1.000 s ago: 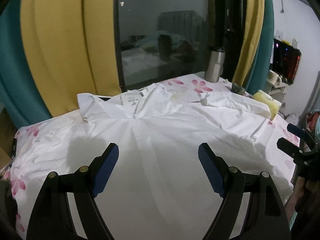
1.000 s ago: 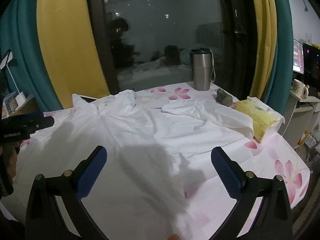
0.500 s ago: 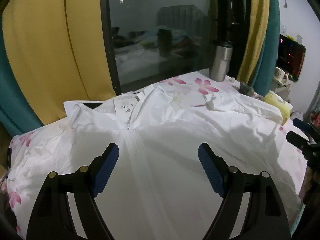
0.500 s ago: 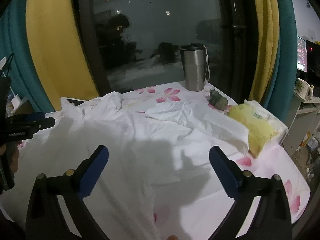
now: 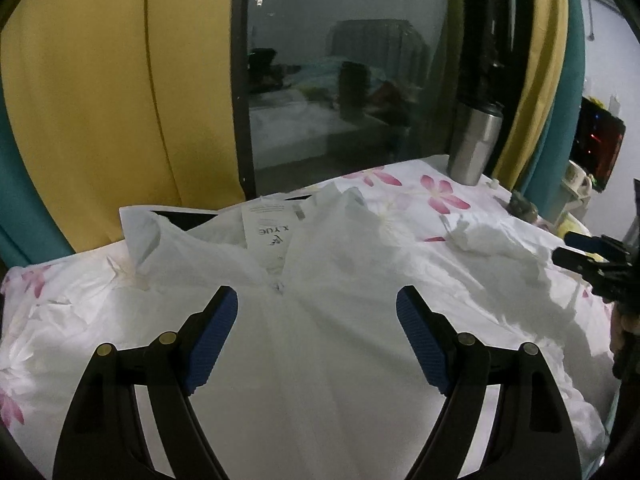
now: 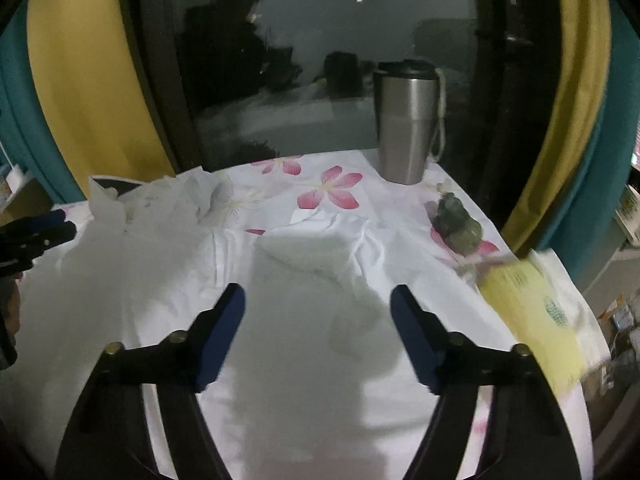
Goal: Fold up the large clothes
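Observation:
A white zip-front garment (image 5: pixel 328 352) lies spread flat on a flower-print table cover (image 5: pixel 400 188), its collar and a paper tag (image 5: pixel 272 236) at the far end. My left gripper (image 5: pixel 317 312) hovers open just short of the zip's top, with nothing between its blue pads. In the right wrist view the garment (image 6: pixel 304 352) shows a folded-in sleeve (image 6: pixel 320 248) ahead. My right gripper (image 6: pixel 318 304) hangs over that part; its jaws are closing, with only flat cloth below them. Each gripper shows at the edge of the other's view: the right gripper (image 5: pixel 562 246) and the left gripper (image 6: pixel 68 222).
A steel tumbler (image 6: pixel 406 120) stands at the table's far side by the dark window. A small green figurine (image 6: pixel 456 224) and a yellow tissue pack (image 6: pixel 528 304) lie at the right edge. Yellow and teal curtains (image 5: pixel 100 100) hang behind.
Both grippers have moved forward over the garment toward the far end, so collar and sleeve look nearer. The right gripper's jaws have narrowed; the left ones stay wide.

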Tool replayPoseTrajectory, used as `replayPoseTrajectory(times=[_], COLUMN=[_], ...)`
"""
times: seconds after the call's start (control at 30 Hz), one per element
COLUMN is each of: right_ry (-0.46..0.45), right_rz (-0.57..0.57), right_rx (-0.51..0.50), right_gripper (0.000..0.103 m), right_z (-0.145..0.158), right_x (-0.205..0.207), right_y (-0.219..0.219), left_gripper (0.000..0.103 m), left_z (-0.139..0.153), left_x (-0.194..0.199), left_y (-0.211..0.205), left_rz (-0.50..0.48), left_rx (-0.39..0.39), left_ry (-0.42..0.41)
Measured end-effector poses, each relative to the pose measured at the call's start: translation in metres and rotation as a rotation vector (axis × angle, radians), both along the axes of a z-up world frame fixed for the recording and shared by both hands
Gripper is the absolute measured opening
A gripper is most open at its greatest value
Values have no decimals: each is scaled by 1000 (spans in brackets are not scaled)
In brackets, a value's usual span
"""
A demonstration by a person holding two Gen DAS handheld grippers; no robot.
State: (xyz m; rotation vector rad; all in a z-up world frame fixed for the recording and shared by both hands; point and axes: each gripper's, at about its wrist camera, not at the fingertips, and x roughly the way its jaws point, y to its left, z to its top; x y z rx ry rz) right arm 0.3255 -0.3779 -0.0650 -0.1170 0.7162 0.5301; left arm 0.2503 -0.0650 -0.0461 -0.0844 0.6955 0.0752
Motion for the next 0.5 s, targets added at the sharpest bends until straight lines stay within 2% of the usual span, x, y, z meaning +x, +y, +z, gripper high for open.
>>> replayPoseTrajectory(times=[0.2,0.33,0.4,0.43,0.47,0.5], right_ry=[24,63,70,75,83,96], right_rz=[69,143,171,185,190,195], right_rx=[-52,-83,-130,-154,-173,-189], right_gripper=[63,63,63,59,45,37], right_z=[-9,-21,-31,-37,-42,-48], right_x=[43,61,67,68,70,73], right_y=[31,62,79,86,91,95], left_gripper=[84,84,84,84,84,84], left_z=[-8,-14,-17,-19,-21,-23], left_x=[9,13,14,15,15,15], left_y=[21,35,40,42,45,48], left_rz=[10,24,30,32,33,35], left_rx=[-13,-30,-38,-44,-49,-58], left_ry=[9,15,18,22,26,29])
